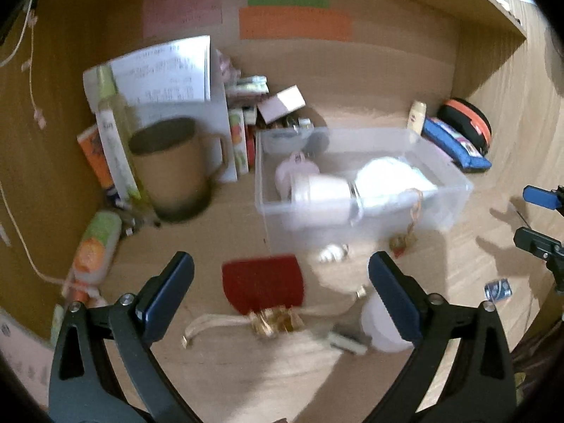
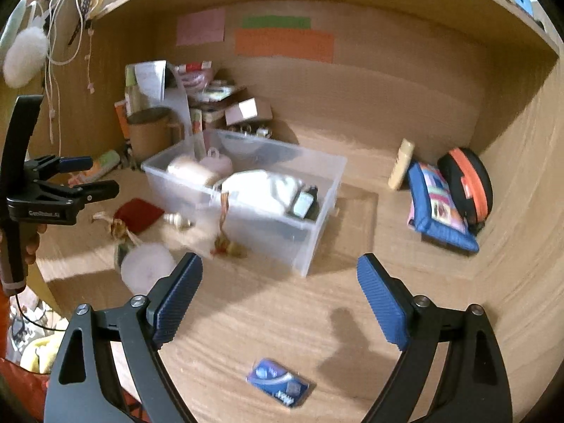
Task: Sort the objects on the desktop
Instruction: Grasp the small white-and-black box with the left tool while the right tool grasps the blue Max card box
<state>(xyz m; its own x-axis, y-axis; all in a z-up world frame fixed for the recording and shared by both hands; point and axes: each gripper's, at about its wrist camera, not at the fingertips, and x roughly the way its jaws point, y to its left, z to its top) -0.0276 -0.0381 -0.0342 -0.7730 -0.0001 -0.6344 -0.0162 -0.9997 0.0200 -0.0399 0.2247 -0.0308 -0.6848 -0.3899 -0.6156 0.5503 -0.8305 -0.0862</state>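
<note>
A clear plastic bin (image 1: 454, 190) (image 2: 319, 190) stands mid-desk with white items and a dark gadget (image 2: 305, 204) inside. My left gripper (image 1: 282, 299) is open above a red pouch (image 1: 262, 283) (image 2: 139, 215), a gold charm on a cord (image 1: 276, 320) and a white round lid (image 1: 379, 328) (image 2: 146, 269); nothing sits between its pads. My right gripper (image 2: 280, 303) is open over bare wood, with a small blue packet (image 2: 280, 382) (image 1: 497, 288) lying just before it. The left gripper (image 2: 75, 179) shows at the left edge of the right wrist view, and the right gripper (image 1: 541, 220) at the right edge of the left wrist view.
A brown mug (image 1: 172, 169), bottles, boxes and papers crowd the back left corner. A blue pouch (image 2: 437, 208) and a black-and-orange case (image 2: 469, 183) lie at the right wall beside a cream tube (image 2: 402, 169). A tasselled charm (image 2: 225, 243) hangs over the bin's front.
</note>
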